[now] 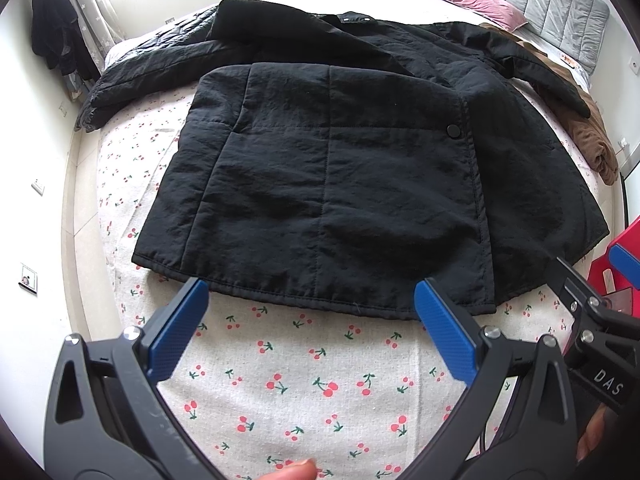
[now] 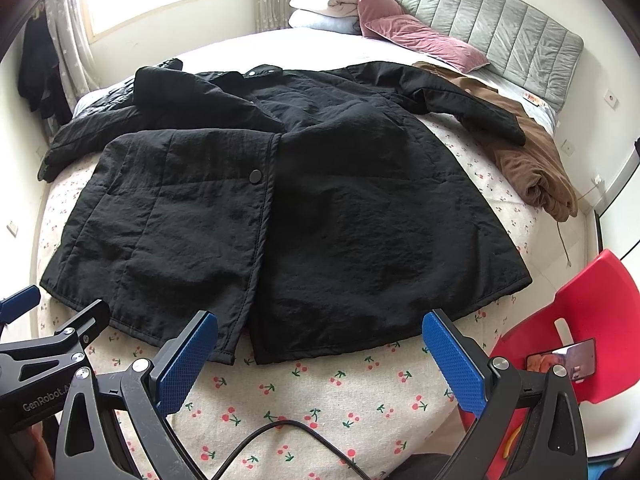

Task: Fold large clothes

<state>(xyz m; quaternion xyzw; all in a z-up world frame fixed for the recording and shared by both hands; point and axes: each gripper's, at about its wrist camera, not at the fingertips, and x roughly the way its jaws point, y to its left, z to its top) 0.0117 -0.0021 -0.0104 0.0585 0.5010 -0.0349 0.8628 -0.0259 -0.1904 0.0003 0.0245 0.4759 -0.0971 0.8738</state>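
A large black quilted jacket (image 1: 328, 168) lies flat, front up, on the cherry-print bed sheet (image 1: 304, 380). Its sleeves are spread to both sides and its hem faces me. It also shows in the right wrist view (image 2: 320, 208). My left gripper (image 1: 312, 292) is open and empty, its blue pads just short of the hem's left half. My right gripper (image 2: 320, 328) is open and empty, just before the hem at the front opening. The right gripper also shows at the right edge of the left wrist view (image 1: 592, 300).
A brown garment (image 2: 528, 160) lies on the bed beyond the jacket's right sleeve. Pink pillows (image 2: 420, 36) and folded bedding lie by the grey headboard (image 2: 500, 20). A red chair (image 2: 580, 320) with a phone on it stands at the bed's right. A black cable (image 2: 288, 432) crosses the sheet near me.
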